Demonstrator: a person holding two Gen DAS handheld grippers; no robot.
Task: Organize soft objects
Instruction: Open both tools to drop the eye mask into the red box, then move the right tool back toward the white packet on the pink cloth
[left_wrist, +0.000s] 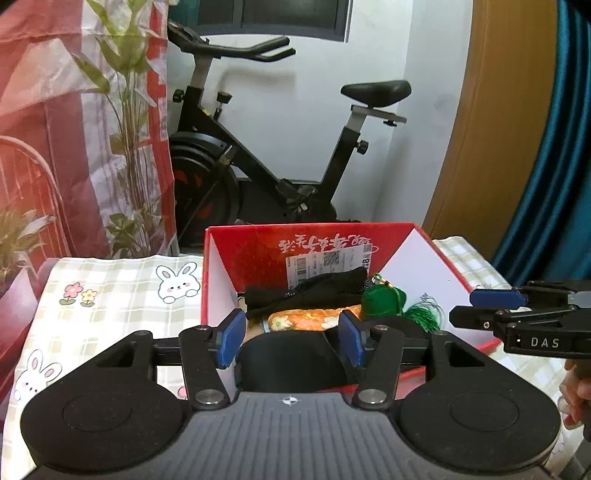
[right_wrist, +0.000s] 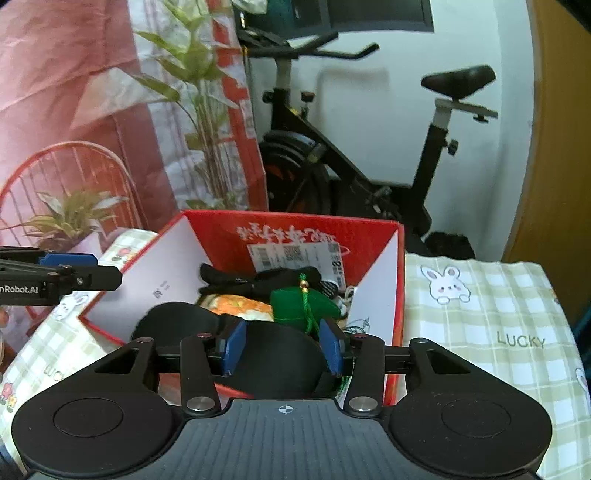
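A red box with white inner walls stands on the checked cloth. Inside lie a black cloth bundle, an orange floral pouch and a green tasselled sachet. A rounded black soft piece rests at the box's near end. My left gripper hovers over it, blue pads apart and not pressing on it. My right gripper stands the same way over its other part, jaws narrower but free. Each gripper shows from the side in the other's view.
The checked cloth with rabbit prints covers the table on both sides of the box. Behind it stand a black exercise bike, potted plants and a red-and-white drape. A hand shows at the right edge.
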